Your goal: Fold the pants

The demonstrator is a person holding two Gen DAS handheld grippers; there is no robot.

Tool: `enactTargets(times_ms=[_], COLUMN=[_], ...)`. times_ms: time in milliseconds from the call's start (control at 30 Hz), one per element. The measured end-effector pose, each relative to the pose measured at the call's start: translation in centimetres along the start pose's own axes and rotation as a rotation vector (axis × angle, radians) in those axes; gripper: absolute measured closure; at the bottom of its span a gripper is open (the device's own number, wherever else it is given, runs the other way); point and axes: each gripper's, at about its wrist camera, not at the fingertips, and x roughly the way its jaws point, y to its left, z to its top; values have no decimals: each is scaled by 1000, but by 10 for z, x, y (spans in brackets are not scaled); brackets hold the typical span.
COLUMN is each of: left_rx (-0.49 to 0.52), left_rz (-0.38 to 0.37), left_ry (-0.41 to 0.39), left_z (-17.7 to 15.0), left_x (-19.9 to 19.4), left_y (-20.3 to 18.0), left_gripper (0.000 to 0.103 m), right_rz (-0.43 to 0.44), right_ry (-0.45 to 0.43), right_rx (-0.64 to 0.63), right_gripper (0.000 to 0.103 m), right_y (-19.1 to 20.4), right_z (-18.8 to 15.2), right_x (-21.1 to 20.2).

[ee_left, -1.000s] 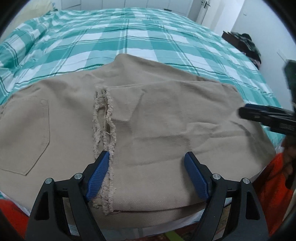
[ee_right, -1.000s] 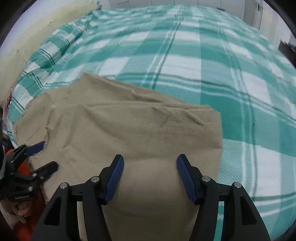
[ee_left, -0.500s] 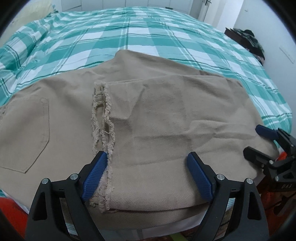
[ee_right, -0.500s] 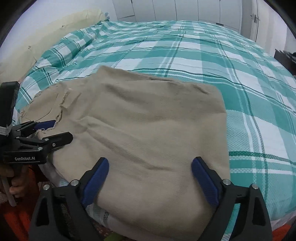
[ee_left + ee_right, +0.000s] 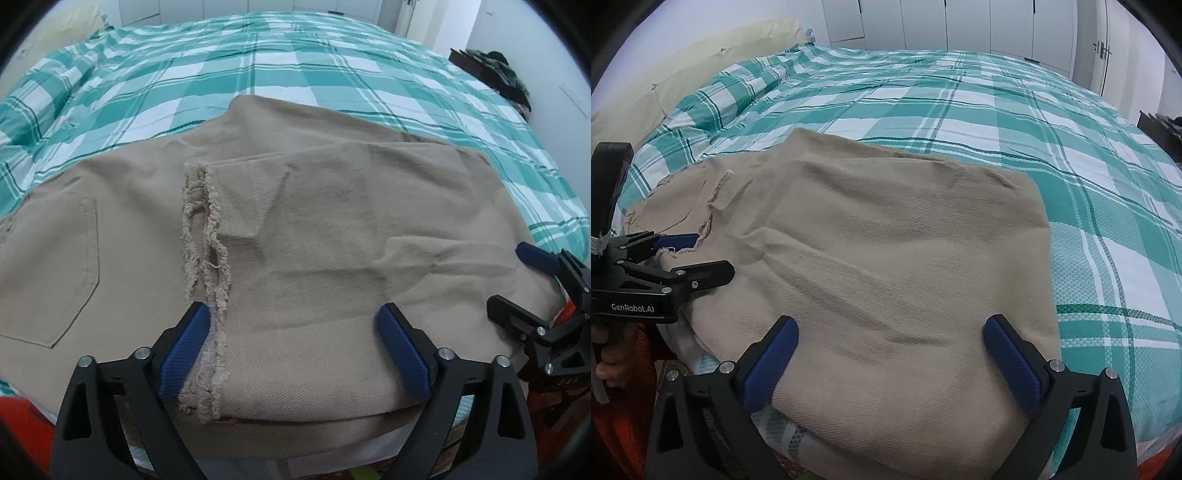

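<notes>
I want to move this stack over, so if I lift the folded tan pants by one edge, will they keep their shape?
Probably not. The tan pants lie in soft, creased layers, so they would likely sag and unfold. The frayed hems may snag the fingers. The twill looks thick, so probably not slippery.

Matt twill pants (image 5: pixel 314 258), frayed hem (image 5: pixel 207 243), woven checked bedspread (image 5: pixel 258 66)

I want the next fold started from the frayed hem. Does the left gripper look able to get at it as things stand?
Probably yes. The left gripper is open, its jaws having just widened, and the frayed hem lies uncovered on top of the pants beside one fingertip.
</notes>
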Motion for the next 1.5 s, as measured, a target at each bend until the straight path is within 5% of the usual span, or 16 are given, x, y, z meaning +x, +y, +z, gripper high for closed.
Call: enactTargets(times_ms=[667, 833, 933, 1100, 1300, 1400, 1500], left_rx=[-6, -65, -184, -544, -1040, -1148, -1124], left_rz=[-9, -33, -48, -146, -274, -305, -255], left_ry=[15, 43, 16, -62, -177, -165, -134], left_z=[1, -1, -2, -15, -81, -103, -103], left_x=[1, -26, -53, -99, -131, -121, -108], left_y=[2, 26, 65, 170, 297, 318, 314], left_gripper=[4, 7, 7, 7, 8, 16, 28], right_rz=[-5, -2, 3, 1, 2, 0, 0], right_ry=[-1, -1, 2, 3, 4, 4, 4], right_rx=[-4, -1, -1, -1, -1, 0, 0], right_gripper=[0, 0, 0, 0, 0, 0, 0], right_y=[2, 3, 2, 2, 2, 3, 3], right_z=[1, 1, 1, 2, 2, 2, 2], right_x=[1, 1, 2, 2, 2, 2, 2])
